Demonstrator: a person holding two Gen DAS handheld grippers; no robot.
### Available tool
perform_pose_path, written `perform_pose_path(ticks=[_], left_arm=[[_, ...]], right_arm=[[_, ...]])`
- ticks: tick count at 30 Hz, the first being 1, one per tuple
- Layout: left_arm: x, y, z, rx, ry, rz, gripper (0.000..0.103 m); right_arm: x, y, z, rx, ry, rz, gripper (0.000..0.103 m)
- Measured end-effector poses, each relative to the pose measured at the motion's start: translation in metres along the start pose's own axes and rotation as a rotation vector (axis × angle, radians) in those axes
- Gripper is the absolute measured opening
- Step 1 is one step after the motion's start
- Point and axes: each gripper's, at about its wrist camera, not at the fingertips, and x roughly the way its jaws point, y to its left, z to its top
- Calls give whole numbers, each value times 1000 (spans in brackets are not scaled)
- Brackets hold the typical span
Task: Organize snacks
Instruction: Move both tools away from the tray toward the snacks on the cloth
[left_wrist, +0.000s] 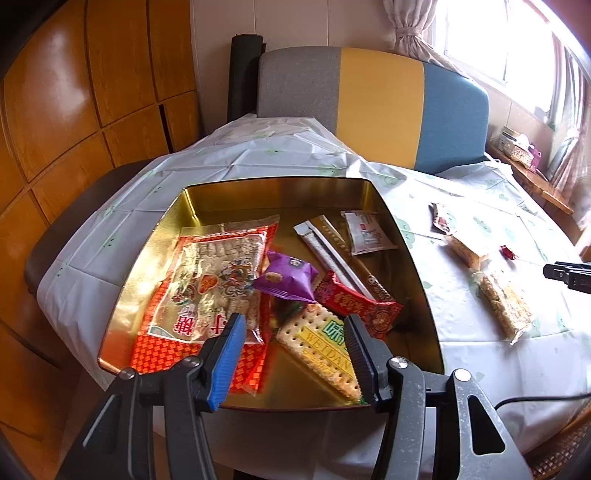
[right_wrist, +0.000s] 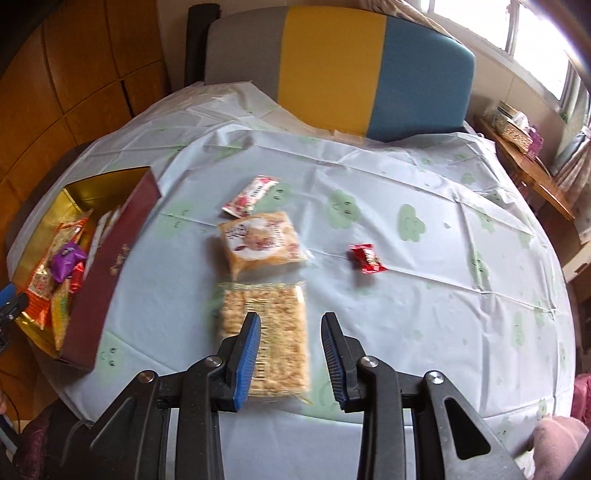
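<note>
The rice-crisp bar (right_wrist: 269, 332) lay low in the right wrist frame on the counter (right_wrist: 406, 295); probably light and brittle, best pinched across its width. The right tool (right_wrist: 291, 354) hovered released over it. Left tool (left_wrist: 295, 354), released, hung above the tin (left_wrist: 280, 192); a cracker pack (left_wrist: 317, 347) read "WEIDAN".

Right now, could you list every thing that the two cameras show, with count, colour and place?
tin box: 1, gold inside, dark red outside, table's left
large packet: 1, orange-red, in box, left
purple packet: 1, in box, middle
cracker packet: 1, yellow-green, in box, near side
red packet: 1, in box
stick sachets: 2, white and brown, in box
white sachet: 1, in box, far right
rice cakes: 2, pale yellow, on tablecloth
red candy: 1, tablecloth
red-white sachet: 1, tablecloth
chair: 1, grey-yellow-blue, behind table
left gripper: open, over box
right gripper: open, over nearest rice cake
</note>
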Motion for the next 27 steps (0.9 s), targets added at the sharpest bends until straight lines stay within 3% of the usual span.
perform_pose_path(ticks=[3,6,10,14,27], left_arm=[[-1,-2,2,-20,-5,-41,60],[-3,-8,4,-25,-8,-70,62],[-4,-22,8,1,25,-136,65],[-3,-41,11,61,36,-135,74],[10,-98,29,198,73,-152,75]], right_arm=[[9,-32,-6,55,16,-81,34],[21,-68,-12,195,59,-148,34],[24,-99,-13,360,76,-120,34],[25,-106,-16,397,92,-137,35],[27,-103,-16,395,109,-139,37]])
